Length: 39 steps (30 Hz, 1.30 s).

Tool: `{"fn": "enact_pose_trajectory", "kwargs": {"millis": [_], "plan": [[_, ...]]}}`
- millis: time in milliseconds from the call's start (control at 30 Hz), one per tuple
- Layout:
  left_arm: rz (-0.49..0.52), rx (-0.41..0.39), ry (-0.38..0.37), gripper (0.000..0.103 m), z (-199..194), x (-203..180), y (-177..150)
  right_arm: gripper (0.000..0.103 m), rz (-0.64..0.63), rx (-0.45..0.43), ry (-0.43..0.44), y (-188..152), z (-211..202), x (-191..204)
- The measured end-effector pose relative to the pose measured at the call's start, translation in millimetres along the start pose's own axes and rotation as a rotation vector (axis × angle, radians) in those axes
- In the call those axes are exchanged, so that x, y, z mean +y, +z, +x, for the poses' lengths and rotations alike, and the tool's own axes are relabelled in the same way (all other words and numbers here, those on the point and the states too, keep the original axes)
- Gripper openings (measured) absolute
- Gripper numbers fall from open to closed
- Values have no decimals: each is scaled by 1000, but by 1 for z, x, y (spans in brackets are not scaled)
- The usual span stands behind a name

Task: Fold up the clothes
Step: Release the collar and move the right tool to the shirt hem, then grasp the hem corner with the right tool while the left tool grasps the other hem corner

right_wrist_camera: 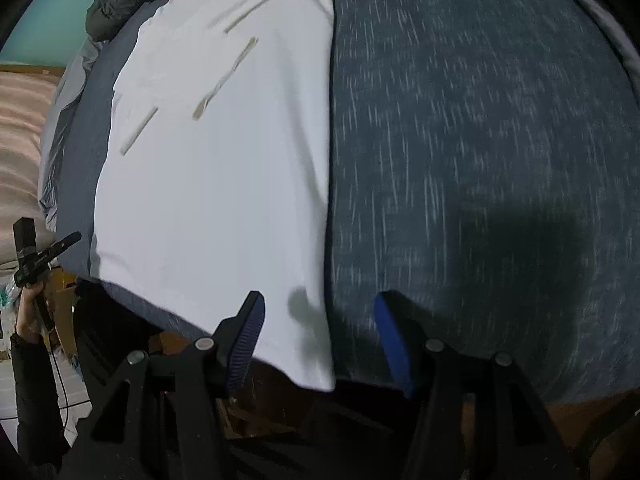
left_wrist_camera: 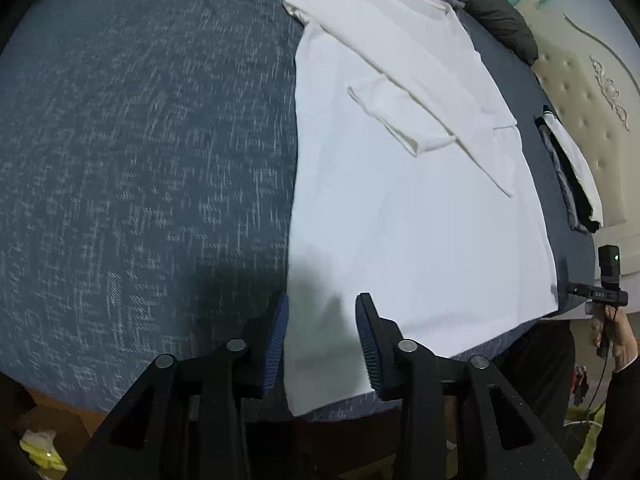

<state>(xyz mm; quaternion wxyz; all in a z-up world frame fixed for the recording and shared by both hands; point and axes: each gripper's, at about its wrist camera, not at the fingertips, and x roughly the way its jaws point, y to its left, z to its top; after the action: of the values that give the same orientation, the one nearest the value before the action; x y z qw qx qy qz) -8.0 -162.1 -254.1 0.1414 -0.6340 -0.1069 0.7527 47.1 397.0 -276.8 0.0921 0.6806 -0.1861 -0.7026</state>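
Two grippers, left (left_wrist_camera: 322, 308) and right (right_wrist_camera: 320, 308), hung parted, empty | over hem corners of shirt (left_wrist_camera: 400, 200) on bed (left_wrist_camera: 140, 140) | placed, I judged, to pinch and fold.

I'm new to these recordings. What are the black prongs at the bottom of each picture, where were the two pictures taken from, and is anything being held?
There is no robot here. A person holds a hand-held gripper in each hand, and each carries a wide-angle camera looking along its jaws. One picture looks past the left gripper, the other past the right gripper. Each view also catches the other hand at its edge. A white shirt, sleeves folded in, lies flat on a blue bedspread, with a stack of folded clothes nearby. Both jaws stand open above the shirt's near hem corners, holding nothing.
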Motion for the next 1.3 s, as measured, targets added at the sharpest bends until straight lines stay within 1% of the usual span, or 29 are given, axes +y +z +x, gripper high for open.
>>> {"fn": "enact_pose_trajectory", "kwargs": {"millis": [133,200,233,333,500,633,767,900,967,1000,1033,1100,1133,1167,1200,1233,1300], "plan": [[19,32,22,44,8,-2,-6,58,14,11,3,-10,4,-1],[4,45,19,45,12,1,-9,58,23,15,5,-14,4,-2],[-4,51,17,49,14,3,-11,58,25,20,4,-15,5,-1],[-10,71,17,50,19,7,-16,58,27,29,-1,-16,5,-1],[-2,85,35,50,25,13,-26,58,21,45,-1,-18,9,4],[-13,100,-7,50,29,16,-33,58,19,64,-5,-19,14,8],[-19,92,-18,50,33,16,-37,58,29,82,-15,-22,20,8],[-17,86,-24,50,36,15,-38,58,44,73,-15,-18,19,7],[-20,84,-36,44,36,15,-38,57,41,75,-21,-14,19,4],[-17,86,-47,32,36,14,-38,55,38,77,-22,-13,19,4],[-5,88,-46,24,37,12,-39,52,32,82,-22,-13,20,5],[18,90,-44,17,37,9,-41,40,13,92,-26,-14,23,10],[22,89,-47,10,37,8,-41,35,3,91,-31,-14,23,11],[21,86,-50,6,36,8,-42,20,-5,90,-33,-14,23,13],[21,82,-52,4,35,9,-42,14,-7,85,-27,-14,21,13],[22,78,-56,4,33,9,-42,14,-11,78,-19,-13,19,13],[27,69,-63,3,28,8,-43,9,-25,57,-6,-12,13,15]]}}
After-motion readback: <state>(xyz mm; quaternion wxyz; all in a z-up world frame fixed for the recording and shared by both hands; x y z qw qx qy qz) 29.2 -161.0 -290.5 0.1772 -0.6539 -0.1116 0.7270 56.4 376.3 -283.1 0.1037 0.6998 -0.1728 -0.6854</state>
